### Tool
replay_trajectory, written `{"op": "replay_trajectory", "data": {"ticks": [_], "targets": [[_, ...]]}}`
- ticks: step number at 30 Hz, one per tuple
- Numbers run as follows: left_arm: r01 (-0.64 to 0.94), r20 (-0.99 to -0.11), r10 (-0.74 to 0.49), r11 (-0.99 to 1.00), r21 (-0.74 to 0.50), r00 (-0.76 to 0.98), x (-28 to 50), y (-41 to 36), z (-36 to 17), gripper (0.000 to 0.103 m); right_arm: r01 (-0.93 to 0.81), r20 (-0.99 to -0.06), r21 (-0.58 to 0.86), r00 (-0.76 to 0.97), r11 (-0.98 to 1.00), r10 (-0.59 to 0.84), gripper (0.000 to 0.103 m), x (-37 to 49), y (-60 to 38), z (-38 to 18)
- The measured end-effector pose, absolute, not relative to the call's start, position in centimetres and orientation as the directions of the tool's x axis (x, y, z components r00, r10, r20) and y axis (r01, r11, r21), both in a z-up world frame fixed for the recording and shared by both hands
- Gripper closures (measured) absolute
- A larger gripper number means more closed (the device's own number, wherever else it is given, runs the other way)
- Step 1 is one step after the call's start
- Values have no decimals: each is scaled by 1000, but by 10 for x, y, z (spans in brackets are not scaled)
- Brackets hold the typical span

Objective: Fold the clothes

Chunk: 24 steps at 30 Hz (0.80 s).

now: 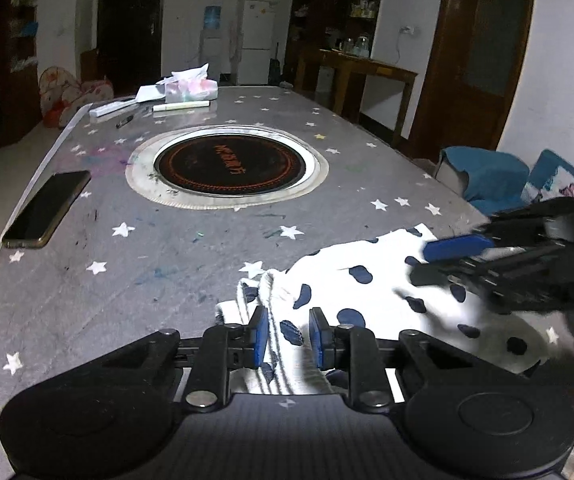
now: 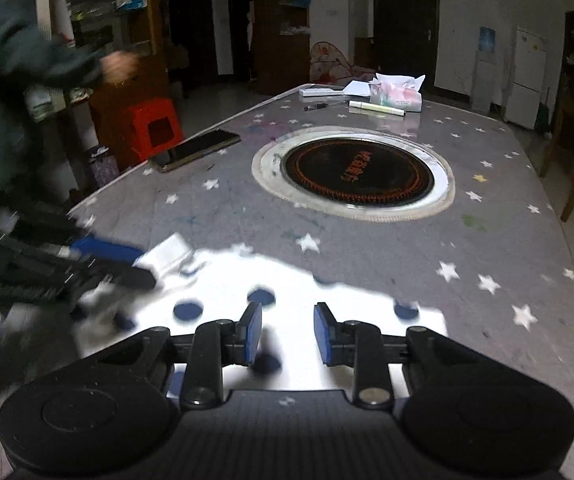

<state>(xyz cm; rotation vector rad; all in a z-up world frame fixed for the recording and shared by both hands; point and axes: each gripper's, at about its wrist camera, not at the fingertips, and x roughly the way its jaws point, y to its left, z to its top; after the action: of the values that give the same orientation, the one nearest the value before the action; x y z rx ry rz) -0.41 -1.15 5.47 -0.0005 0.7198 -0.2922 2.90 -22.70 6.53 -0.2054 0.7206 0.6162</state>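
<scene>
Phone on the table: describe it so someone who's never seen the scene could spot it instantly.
Start at the round black cooktop set into the grey star-print table. Go to the table's left edge as the left wrist view shows it: the phone lies flat there, alone. It is the only dark, glossy slab; the far-end clutter is white and pale.

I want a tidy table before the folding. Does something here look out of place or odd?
Yes. A dark smartphone lies at the left edge of the grey star-patterned table, slightly overhanging it. Coloured scribbles stain the cover near the round black hotplate.
</scene>
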Motion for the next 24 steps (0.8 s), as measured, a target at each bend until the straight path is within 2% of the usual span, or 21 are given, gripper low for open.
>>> {"op": "replay_trajectory", "data": {"ticks": [10,20,24], "targets": [[207,-670,-234,971,-122,705,4,-4,49,77,-469,-717,40,602,882,352,75,11,-280,35],[231,-634,-253,966,-118,731,-14,-12,65,77,-445,-688,50,634,894,354,75,-10,-293,44],[269,-620,-287,955,-125,730,-20,-21,70,77,-492,-671,38,632,870,387,75,-26,-283,52]]}}
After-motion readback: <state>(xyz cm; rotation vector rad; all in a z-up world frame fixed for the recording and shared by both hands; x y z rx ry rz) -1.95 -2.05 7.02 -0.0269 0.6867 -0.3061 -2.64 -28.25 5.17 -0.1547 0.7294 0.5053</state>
